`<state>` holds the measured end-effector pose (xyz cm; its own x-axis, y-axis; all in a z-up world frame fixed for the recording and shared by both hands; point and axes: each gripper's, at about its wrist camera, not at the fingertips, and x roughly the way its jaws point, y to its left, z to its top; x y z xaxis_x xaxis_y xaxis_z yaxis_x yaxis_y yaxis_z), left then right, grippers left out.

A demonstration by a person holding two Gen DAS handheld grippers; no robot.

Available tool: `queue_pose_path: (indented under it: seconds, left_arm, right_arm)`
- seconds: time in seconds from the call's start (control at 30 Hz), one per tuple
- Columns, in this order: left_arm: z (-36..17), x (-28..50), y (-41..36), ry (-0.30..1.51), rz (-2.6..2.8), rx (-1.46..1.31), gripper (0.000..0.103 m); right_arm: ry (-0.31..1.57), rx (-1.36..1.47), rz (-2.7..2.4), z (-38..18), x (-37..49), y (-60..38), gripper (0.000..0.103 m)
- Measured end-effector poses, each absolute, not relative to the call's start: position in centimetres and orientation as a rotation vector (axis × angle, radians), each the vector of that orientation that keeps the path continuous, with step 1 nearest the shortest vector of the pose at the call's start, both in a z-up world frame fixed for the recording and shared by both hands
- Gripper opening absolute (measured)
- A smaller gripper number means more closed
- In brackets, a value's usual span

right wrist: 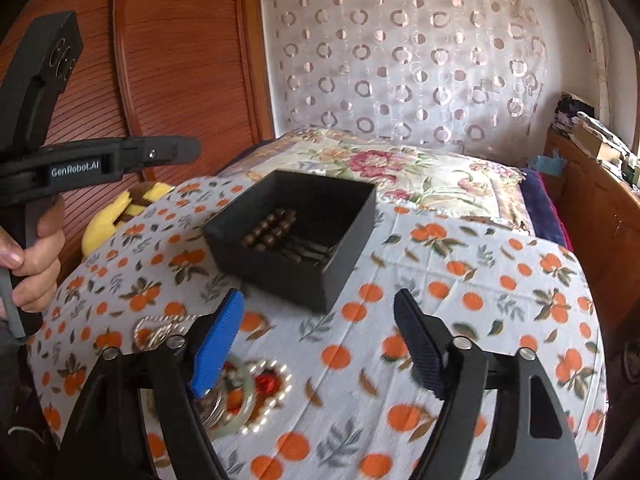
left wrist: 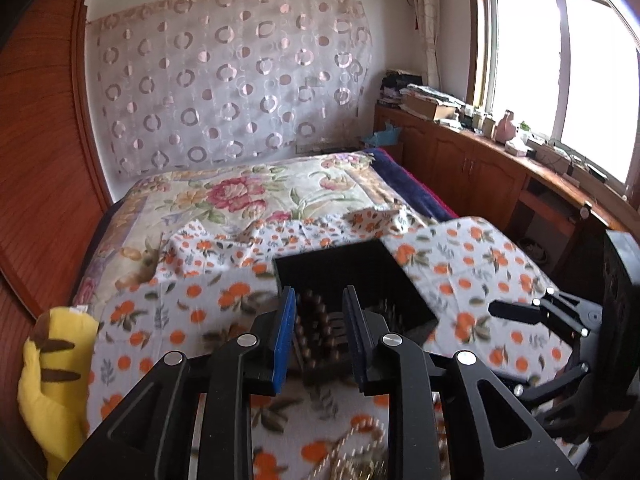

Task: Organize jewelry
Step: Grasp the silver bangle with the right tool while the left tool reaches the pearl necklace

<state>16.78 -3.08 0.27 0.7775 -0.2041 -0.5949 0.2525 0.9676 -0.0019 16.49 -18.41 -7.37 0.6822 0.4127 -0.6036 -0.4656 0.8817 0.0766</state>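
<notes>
Nearest the right wrist camera, the right gripper (right wrist: pixel 320 344) was seen with its blue and black pads spread wide and nothing between them. Just beyond its blue pad a heap of jewelry (right wrist: pixel 244 396), with a pearl-beaded ring, a pale green bangle and a red stone, lay on the white cloth printed with oranges (right wrist: pixel 500 264). A gold chain (right wrist: pixel 160 330) lay just beside that heap.

In the left wrist view, the left gripper (left wrist: pixel 319 328) was shown with its jaws narrowly parted; brown beads appeared in the gap, but whether they were pinched could not be told, the view being blurred. A hand (right wrist: pixel 34 256) was seen around that gripper's handle.

Farther on, the open black rectangular box (right wrist: pixel 340 204) stood on the cloth, and a brown wooden-bead bracelet (right wrist: pixel 272 228) lay inside it. A yellow plush toy with brown stripes (left wrist: pixel 52 380) lay at the cloth's edge. Beyond, a floral quilt (left wrist: pixel 248 196) covered the bed.
</notes>
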Motion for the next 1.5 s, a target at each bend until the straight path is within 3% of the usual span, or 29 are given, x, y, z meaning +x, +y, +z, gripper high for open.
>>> queue_pose_path:
  seconds: [0.13,0.2,0.57,0.7,1.43,1.5]
  left_arm:
    - [-1.4,14.6,-2.0,0.661,-0.254,0.074,0.023]
    - [-2.2,13.6,-1.7,0.673,-0.251,0.078,0.023]
    - [-6.6,9.4,-0.4,0.752,-0.243,0.063,0.030]
    - [-8.0,8.6,0.0,0.779,-0.239,0.061,0.030]
    - [-10.0,9.0,0.2,0.862,-0.244,0.069,0.048]
    - [-10.0,9.0,0.3,0.865,-0.247,0.060,0.049]
  right_arm:
    - [0.682,-0.108,0.536,-8.2,15.2,-17.3,0.057]
    - [0.700,-0.122,0.553,-8.8,14.5,-16.8,0.053]
    - [0.717,-0.139,0.629,-9.2,11.1,-15.2,0.053]
    - [0.726,-0.166,0.637,-9.6,10.5,-14.2,0.069]
    - [0.812,-0.303,0.672,-11.4,10.6,-11.2,0.069]
    - [0.804,-0.308,0.666,-11.4,10.5,-11.2,0.065]
